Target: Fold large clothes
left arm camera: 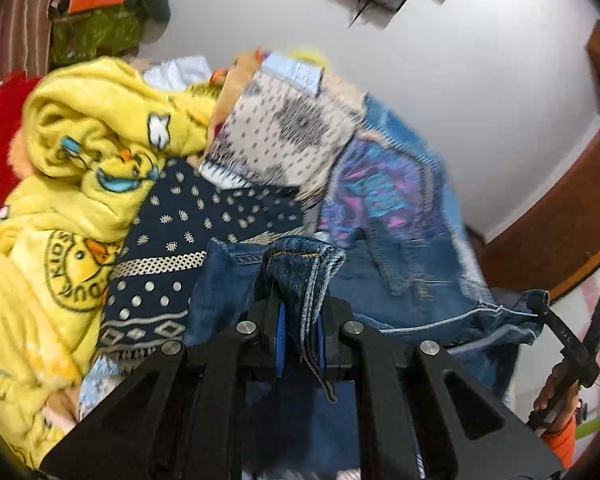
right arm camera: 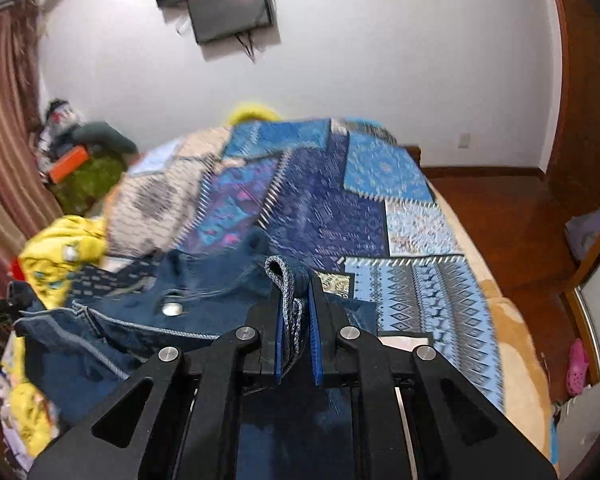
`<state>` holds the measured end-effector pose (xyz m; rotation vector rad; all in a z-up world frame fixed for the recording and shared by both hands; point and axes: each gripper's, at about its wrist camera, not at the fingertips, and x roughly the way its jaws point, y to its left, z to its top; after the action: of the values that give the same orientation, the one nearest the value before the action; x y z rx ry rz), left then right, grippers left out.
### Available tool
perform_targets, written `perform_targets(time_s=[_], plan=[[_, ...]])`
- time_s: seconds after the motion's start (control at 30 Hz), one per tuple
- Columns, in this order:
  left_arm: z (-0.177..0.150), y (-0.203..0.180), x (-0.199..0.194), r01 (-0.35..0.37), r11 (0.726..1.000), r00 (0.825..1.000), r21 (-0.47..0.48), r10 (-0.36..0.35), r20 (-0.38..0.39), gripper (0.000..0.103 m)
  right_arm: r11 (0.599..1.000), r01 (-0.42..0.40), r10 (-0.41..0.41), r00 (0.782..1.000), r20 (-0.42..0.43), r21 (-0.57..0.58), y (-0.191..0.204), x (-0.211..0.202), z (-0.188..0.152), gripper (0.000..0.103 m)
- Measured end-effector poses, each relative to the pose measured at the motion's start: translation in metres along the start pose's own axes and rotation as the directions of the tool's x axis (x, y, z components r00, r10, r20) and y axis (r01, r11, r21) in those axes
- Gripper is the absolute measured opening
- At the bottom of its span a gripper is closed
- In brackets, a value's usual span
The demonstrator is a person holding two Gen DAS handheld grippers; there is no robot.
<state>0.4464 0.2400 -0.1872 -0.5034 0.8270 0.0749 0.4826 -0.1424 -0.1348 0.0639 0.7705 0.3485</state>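
A pair of blue denim jeans point(left arm camera: 412, 280) hangs lifted between both grippers above the bed. My left gripper point(left arm camera: 300, 312) is shut on a bunched fold of the jeans' waistband. My right gripper point(right arm camera: 296, 312) is shut on another folded edge of the jeans point(right arm camera: 148, 292), whose metal button point(right arm camera: 171, 309) shows to its left. In the left wrist view the right gripper point(left arm camera: 540, 304) appears at the far right, clamping the denim's other end. The rest of the jeans hangs below, hidden by the gripper bodies.
The bed carries a blue patchwork quilt point(right arm camera: 360, 208), a yellow duck-print fleece blanket point(left arm camera: 72, 184) and a dark navy patterned cloth point(left arm camera: 188, 232) at the left. A wall-mounted screen point(right arm camera: 228, 4) hangs above. Wooden floor point(right arm camera: 512, 208) lies right of the bed; striped curtains point(right arm camera: 4, 128) hang left.
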Motion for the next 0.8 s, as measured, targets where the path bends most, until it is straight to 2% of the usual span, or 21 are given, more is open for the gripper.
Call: perform_targets(time_s=[0.13, 0.23, 0.27, 0.33, 0.37, 0.4, 0.47, 0.53, 0.57, 0.6, 0.63, 0.67, 0.7, 0.73, 0.8], plan=[[0.002, 0.018, 0.06, -0.053, 0.998, 0.994, -0.025, 0.05, -0.097, 0.011, 0.999, 0.024, -0.021, 0.997, -0.069, 0.031, -0.01, 0.049, -0.007, 0.01], [-0.003, 0.03, 0.091, -0.065, 0.996, 0.986, -0.064, 0.054, -0.156, 0.013, 0.998, 0.058, -0.056, 0.994, -0.089, 0.026, -0.016, 0.066, -0.012, 0.014], [-0.006, 0.033, 0.098, -0.07, 0.994, 0.983, -0.079, 0.056, -0.174, 0.015, 0.998, 0.062, -0.06, 0.995, -0.085, 0.024, -0.019, 0.067, -0.011, 0.019], [-0.007, 0.036, 0.104, -0.074, 0.993, 0.981, -0.097, 0.055, -0.188, 0.015, 0.995, 0.099, -0.097, 0.991, -0.091, 0.022, -0.025, 0.067, -0.01, 0.035], [-0.006, 0.034, 0.104, -0.077, 0.992, 0.98, -0.096, 0.057, -0.193, 0.015, 0.993, 0.112, -0.109, 0.989, -0.095, 0.027, -0.027, 0.067, -0.008, 0.049], [-0.005, 0.032, 0.102, -0.085, 0.993, 0.978, -0.087, 0.066, -0.198, 0.016, 0.992, 0.118, -0.114, 0.989, -0.098, 0.038, -0.03, 0.064, -0.006, 0.056], [-0.002, 0.023, 0.098, -0.116, 0.993, 0.971, -0.037, 0.105, -0.214, 0.017, 0.995, 0.086, -0.081, 0.993, -0.084, 0.053, -0.033, 0.054, -0.003, 0.056], [0.001, 0.012, 0.089, -0.138, 0.99, 0.966, 0.026, 0.141, -0.216, 0.022, 0.997, 0.051, -0.047, 0.996, -0.072, 0.06, -0.032, 0.038, 0.0, 0.058], [0.003, 0.006, 0.082, -0.143, 0.988, 0.966, 0.056, 0.151, -0.209, 0.027, 0.998, 0.037, -0.033, 0.997, -0.071, 0.056, -0.03, 0.031, 0.001, 0.061], [0.004, 0.001, 0.074, -0.148, 0.986, 0.968, 0.08, 0.161, -0.192, 0.041, 0.999, 0.019, -0.016, 0.998, -0.067, 0.05, -0.027, 0.027, 0.001, 0.064], [0.006, -0.006, 0.06, -0.169, 0.979, 0.973, 0.113, 0.184, -0.138, 0.064, 0.999, -0.002, 0.004, 0.998, -0.059, 0.035, -0.023, 0.018, 0.002, 0.065], [0.009, -0.01, 0.051, -0.196, 0.972, 0.974, 0.13, 0.208, -0.088, 0.075, 1.0, -0.013, 0.014, 0.998, -0.054, 0.023, -0.02, 0.015, 0.002, 0.066], [0.01, -0.015, 0.039, -0.236, 0.961, 0.97, 0.145, 0.241, -0.022, 0.094, 1.0, -0.025, 0.025, 0.999, -0.044, -0.002, -0.014, 0.006, 0.002, 0.068], [0.009, -0.021, 0.023, -0.285, 0.945, 0.959, 0.163, 0.279, 0.055, 0.103, 0.999, -0.033, 0.032, 0.999, -0.041, -0.021, -0.008, 0.005, 0.002, 0.071], [0.005, -0.029, 0.01, -0.312, 0.927, 0.949, 0.209, 0.295, 0.109, 0.103, 0.996, -0.058, 0.055, 0.998, -0.038, -0.072, 0.006, -0.005, 0.0, 0.082]])
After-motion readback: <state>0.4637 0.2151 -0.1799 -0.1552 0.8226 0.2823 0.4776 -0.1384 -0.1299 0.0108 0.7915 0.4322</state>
